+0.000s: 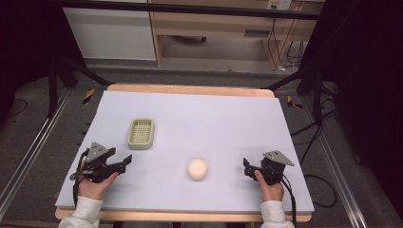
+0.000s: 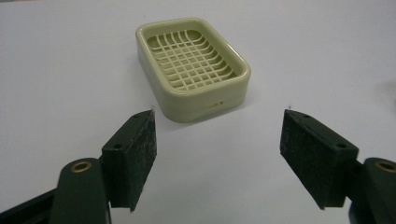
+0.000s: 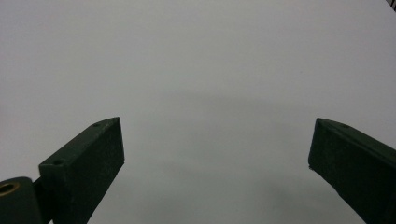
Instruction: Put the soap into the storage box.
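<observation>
Pale lilac bench (image 1: 199, 118), nothing gripped yet: both grippers sit with fingers apart. The soap dish (image 2: 192, 65) lies just ahead of the left fingers (image 2: 135, 154); the round soap (image 1: 197, 168) rests left of the right gripper (image 1: 248, 167), probably the next grasp.

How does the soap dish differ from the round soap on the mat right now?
The soap dish is rectangular with rounded corners and a slatted grid inside; the soap is a smooth rounded lump. The dish is pale green, the soap cream-white. The dish lies ahead of the left gripper, while the soap lies nearer the table's front edge, between the left and the right gripper. Both rest untouched on the mat.
</observation>
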